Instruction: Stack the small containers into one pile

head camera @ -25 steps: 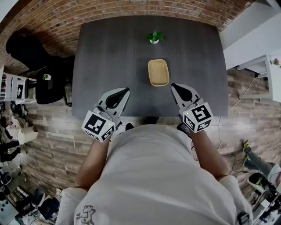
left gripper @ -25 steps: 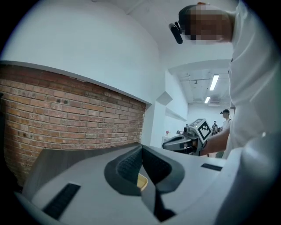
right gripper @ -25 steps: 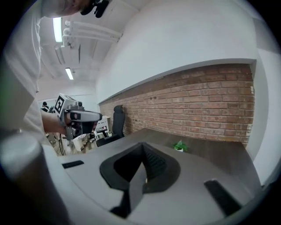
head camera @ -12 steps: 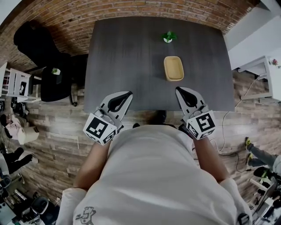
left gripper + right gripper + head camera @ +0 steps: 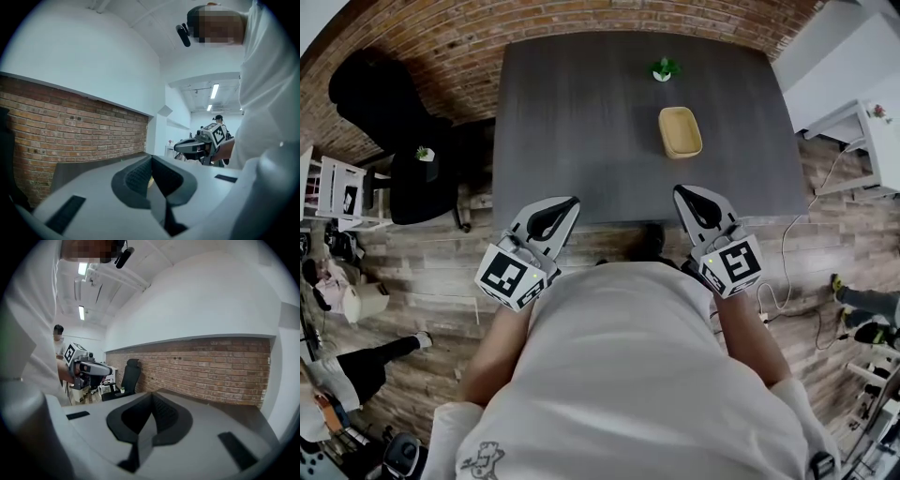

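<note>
A small yellow container [image 5: 680,132] with rounded corners sits on the dark table [image 5: 581,112], right of centre; I cannot tell whether others are nested in it. Both grippers hover short of the table's near edge, over the wooden floor and well apart from the container. My left gripper [image 5: 572,200] is shut with nothing between its jaws, and in its own view the left gripper [image 5: 151,158] points level along the table. My right gripper [image 5: 678,190] is also shut and empty, and the right gripper [image 5: 151,394] faces the brick wall.
A small potted plant [image 5: 662,68] stands at the table's far side. A black office chair [image 5: 389,103] and a dark stool [image 5: 420,183] are on the left. White furniture [image 5: 862,131] and floor cables [image 5: 787,253] are on the right. A person's leg [image 5: 366,366] shows lower left.
Both grippers have drawn back from over the table's front edge to over the floor. The table and container now lie farther away and to the right in the head view. Both stay shut.
</note>
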Tool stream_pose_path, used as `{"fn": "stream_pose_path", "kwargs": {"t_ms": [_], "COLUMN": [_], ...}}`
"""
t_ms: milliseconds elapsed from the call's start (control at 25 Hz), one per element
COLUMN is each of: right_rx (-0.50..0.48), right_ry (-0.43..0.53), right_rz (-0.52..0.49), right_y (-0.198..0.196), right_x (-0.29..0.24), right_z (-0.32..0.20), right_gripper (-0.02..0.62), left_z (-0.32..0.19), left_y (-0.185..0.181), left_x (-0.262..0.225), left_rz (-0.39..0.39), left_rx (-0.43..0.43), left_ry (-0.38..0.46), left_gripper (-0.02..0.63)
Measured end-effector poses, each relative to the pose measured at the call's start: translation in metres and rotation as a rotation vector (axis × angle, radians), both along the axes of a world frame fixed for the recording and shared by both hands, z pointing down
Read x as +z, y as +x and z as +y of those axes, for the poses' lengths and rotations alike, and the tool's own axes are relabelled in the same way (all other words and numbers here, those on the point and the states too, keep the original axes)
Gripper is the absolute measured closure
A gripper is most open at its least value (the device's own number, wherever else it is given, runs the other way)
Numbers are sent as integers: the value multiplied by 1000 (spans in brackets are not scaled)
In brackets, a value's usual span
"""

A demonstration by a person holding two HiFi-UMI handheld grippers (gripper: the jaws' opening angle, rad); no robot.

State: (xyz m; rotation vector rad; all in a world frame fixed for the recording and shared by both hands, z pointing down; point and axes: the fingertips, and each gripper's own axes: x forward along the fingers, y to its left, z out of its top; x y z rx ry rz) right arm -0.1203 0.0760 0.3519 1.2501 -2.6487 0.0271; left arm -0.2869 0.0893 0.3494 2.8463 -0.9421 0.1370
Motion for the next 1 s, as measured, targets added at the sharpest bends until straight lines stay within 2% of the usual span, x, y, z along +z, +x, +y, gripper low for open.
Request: {"fn": "stream_pose_path", "kwargs": {"t_ms": [320,1000], "right_rx": [23,45], "right_ry": [1,-4], "right_rz": [4,14], "right_y": [-10,-14], "right_x": [-1,-5], "right_z": [9,-6], "right_gripper": [589,589], "left_z": [2,-14], "left_y": [-13,-23], "left_x": [-4,-6], "left_rz": [20,51], "left_rx": [17,20], "left_ry": [14,19], "left_gripper": [595,595]}}
